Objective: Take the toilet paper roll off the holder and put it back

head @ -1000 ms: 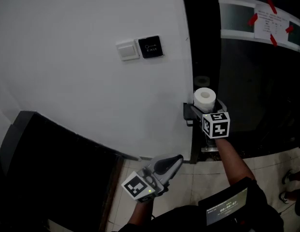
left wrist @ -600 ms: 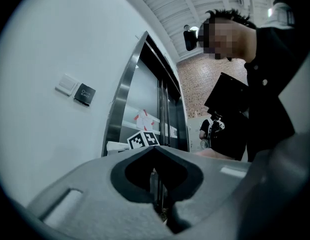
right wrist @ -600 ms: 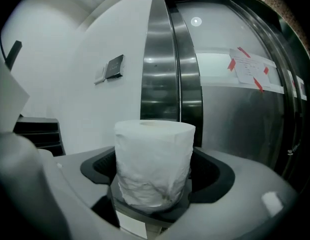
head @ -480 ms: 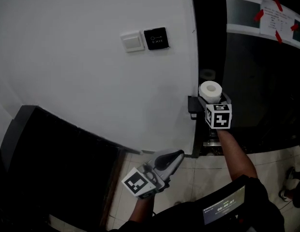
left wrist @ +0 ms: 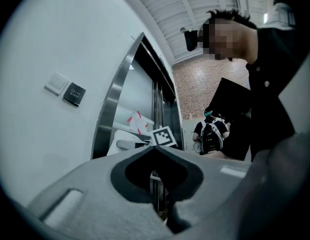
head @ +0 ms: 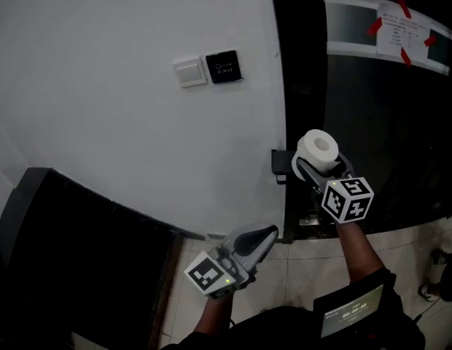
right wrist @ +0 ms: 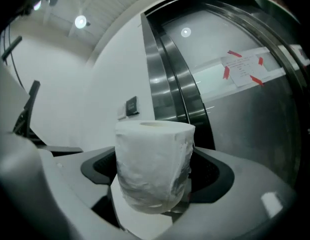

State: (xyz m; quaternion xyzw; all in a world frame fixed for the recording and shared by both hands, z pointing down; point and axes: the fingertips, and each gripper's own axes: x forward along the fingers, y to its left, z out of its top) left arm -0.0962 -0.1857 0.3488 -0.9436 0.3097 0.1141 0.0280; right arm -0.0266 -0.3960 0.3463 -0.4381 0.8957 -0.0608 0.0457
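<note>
The white toilet paper roll (head: 318,150) is off the wall, upright and slightly tilted, with my right gripper (head: 318,163) shut on its sides. In the right gripper view the roll (right wrist: 154,164) fills the space between the two grey jaws, which press on it. The black holder bracket (head: 278,168) sits on the dark door frame just left of the roll, with nothing on it. My left gripper (head: 259,240) hangs low above the floor tiles, its jaws shut and nothing in them; in its own view the left gripper (left wrist: 156,153) points towards the door.
A white switch (head: 189,72) and a black exit button (head: 224,67) are on the white wall. Right of the frame is a dark glass door with a taped paper notice (head: 404,26). A black cabinet (head: 73,246) stands at the lower left. A person stands beside the left gripper.
The right gripper has drawn the roll a little to the right, away from the bracket, and tilted it. The left gripper has stayed in place.
</note>
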